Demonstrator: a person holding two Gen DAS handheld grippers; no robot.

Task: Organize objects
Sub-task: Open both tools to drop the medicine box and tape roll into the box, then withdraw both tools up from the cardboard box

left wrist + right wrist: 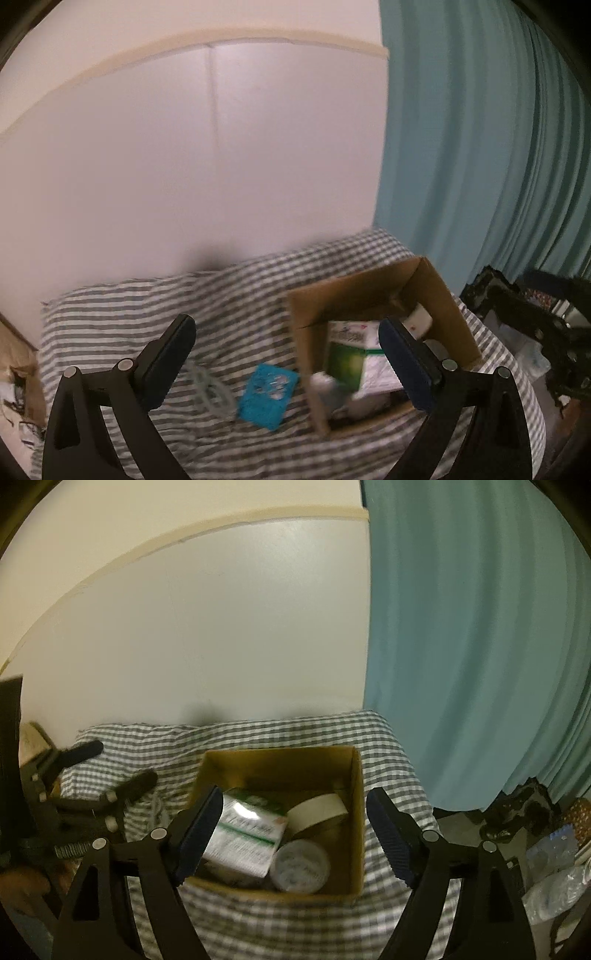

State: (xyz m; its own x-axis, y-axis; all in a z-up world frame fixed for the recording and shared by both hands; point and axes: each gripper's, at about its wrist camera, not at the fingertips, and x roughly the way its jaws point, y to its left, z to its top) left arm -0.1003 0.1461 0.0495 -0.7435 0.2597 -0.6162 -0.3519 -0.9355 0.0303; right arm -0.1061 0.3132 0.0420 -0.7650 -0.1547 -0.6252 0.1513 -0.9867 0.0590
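We find the cardboard box (280, 812) on the checked bed cover (295, 923), already holding a green carton (247, 834), a tape roll (317, 810) and a round tin (300, 866), gathered to tidy up. A blue card (267, 395) and grey cable (210, 387) lie outside it, below our left claw (286, 360). Both left claw and right claw (295, 840) hang released, empty.

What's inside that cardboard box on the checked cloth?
Inside the cardboard box lie a green-and-white carton, a roll of pale tape and a round white lidded tub. Whatever sits beneath them on the box floor is covered.
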